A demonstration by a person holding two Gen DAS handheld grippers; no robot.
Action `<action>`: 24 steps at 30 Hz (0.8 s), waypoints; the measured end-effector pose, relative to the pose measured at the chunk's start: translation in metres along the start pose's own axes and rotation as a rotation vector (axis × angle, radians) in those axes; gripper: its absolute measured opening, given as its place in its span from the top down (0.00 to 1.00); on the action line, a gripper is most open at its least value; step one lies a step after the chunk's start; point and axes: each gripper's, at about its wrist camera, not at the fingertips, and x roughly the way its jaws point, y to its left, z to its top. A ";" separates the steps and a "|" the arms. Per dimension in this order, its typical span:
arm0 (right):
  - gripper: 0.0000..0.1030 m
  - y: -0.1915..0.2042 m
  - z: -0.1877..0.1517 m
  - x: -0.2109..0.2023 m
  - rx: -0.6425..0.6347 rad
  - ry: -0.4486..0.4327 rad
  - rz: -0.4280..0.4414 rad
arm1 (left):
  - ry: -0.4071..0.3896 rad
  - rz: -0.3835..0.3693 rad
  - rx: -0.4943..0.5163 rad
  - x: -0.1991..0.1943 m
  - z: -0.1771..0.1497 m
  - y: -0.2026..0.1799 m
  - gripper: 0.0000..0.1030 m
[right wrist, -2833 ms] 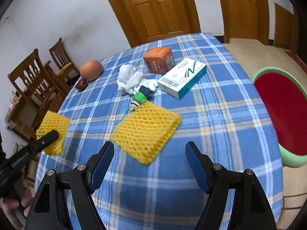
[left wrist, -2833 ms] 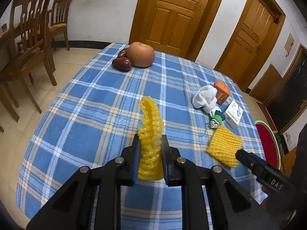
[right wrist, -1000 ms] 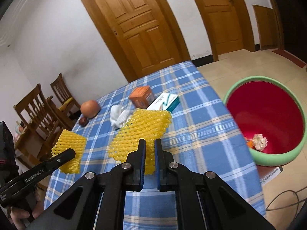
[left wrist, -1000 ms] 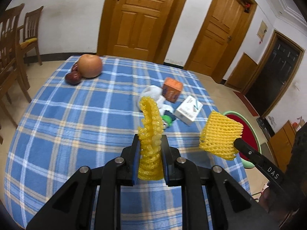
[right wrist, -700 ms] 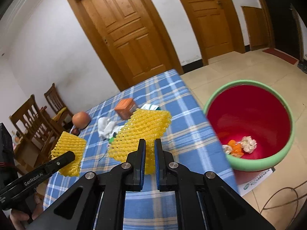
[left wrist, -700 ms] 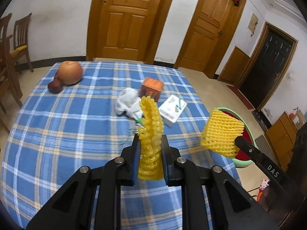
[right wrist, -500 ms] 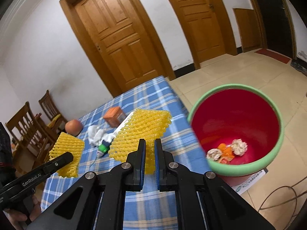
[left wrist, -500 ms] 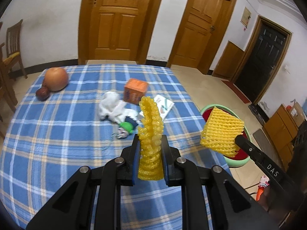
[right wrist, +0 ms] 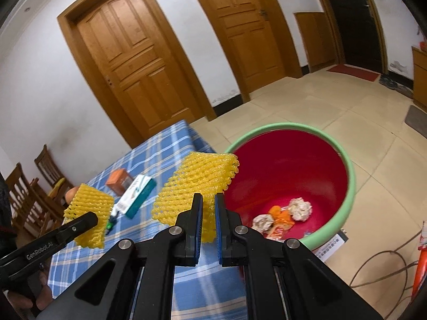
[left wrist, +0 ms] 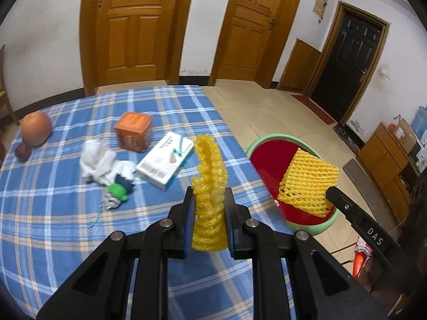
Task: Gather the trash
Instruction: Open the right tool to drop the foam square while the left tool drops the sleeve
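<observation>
We pinch a foam net [left wrist: 209, 184] in our left hand-held gripper [left wrist: 209, 208], another net [right wrist: 198, 186] in our right hand-held gripper [right wrist: 208, 213], beside the bin [right wrist: 344, 165].

Both tools swung rightward; red bin [right wrist: 307, 160] now nearer, under right-held net [right wrist: 197, 189].

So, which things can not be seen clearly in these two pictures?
- Bin bottom, right wrist view: partly hidden by the right gripper and its foam net.
- Toy beside the white cloth, left wrist view: blurred.
- Print on the white box: too small to read.
- Table near edge: hidden behind the left gripper.
</observation>
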 end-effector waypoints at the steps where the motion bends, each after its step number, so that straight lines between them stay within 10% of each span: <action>1: 0.92 -0.004 0.001 0.000 0.006 -0.002 -0.007 | 0.002 -0.004 0.006 0.002 0.001 -0.003 0.82; 24: 0.84 -0.073 0.011 0.035 0.082 0.073 -0.130 | 0.076 -0.095 0.109 0.062 0.019 -0.067 0.82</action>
